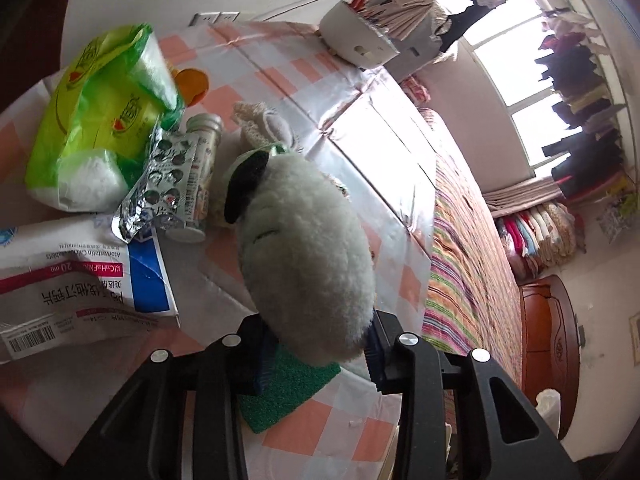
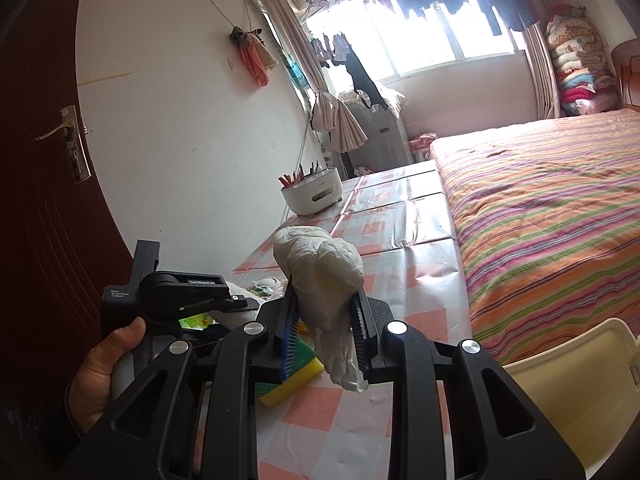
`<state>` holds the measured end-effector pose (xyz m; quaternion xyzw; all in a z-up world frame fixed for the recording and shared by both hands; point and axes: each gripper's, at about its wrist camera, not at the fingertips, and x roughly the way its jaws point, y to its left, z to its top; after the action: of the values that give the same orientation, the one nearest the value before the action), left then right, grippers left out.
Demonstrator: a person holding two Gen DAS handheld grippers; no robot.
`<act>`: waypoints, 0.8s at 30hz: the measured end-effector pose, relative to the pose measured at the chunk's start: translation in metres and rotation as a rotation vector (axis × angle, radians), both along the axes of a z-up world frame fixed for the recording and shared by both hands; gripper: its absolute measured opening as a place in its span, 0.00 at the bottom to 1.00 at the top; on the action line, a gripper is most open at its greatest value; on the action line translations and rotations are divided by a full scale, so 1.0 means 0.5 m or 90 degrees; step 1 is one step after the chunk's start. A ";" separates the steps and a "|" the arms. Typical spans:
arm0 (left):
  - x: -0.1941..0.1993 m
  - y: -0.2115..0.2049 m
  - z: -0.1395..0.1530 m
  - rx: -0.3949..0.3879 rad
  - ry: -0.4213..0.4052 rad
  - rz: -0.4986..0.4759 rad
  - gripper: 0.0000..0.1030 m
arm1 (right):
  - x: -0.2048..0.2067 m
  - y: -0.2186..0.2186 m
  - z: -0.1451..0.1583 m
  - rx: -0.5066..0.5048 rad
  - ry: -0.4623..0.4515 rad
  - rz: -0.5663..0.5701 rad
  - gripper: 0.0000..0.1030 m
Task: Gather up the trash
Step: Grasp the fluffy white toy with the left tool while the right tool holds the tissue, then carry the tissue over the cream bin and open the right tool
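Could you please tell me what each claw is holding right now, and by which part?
The left claw grips a fluffy grey-white soft toy by its near end. The right claw pinches a crumpled white plastic bag at its narrow lower part.

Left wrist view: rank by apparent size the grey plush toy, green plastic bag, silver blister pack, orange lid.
1. grey plush toy, though nearness to the camera inflates it
2. green plastic bag, close to the toy
3. silver blister pack
4. orange lid

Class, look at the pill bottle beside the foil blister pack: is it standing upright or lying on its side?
Lying on its side: the pill bottle rests lengthwise on the checked tablecloth, label facing up.
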<state>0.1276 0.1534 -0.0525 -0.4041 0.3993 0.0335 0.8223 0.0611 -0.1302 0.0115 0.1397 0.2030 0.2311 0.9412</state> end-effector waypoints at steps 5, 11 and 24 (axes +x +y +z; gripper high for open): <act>-0.034 -0.045 0.040 0.048 -0.054 -0.059 0.34 | -0.009 -0.015 -0.003 -0.006 0.000 -0.022 0.23; -0.070 -0.129 0.073 0.116 -0.110 -0.151 0.34 | -0.026 -0.048 -0.015 -0.026 0.005 -0.075 0.23; -0.120 -0.282 0.087 0.166 -0.149 -0.294 0.34 | -0.093 -0.162 -0.040 -0.063 0.020 -0.248 0.23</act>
<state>0.0676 0.0125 -0.0089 -0.1944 0.3755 -0.1505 0.8936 0.0148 -0.2112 -0.0086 0.1331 0.1976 0.0320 0.9707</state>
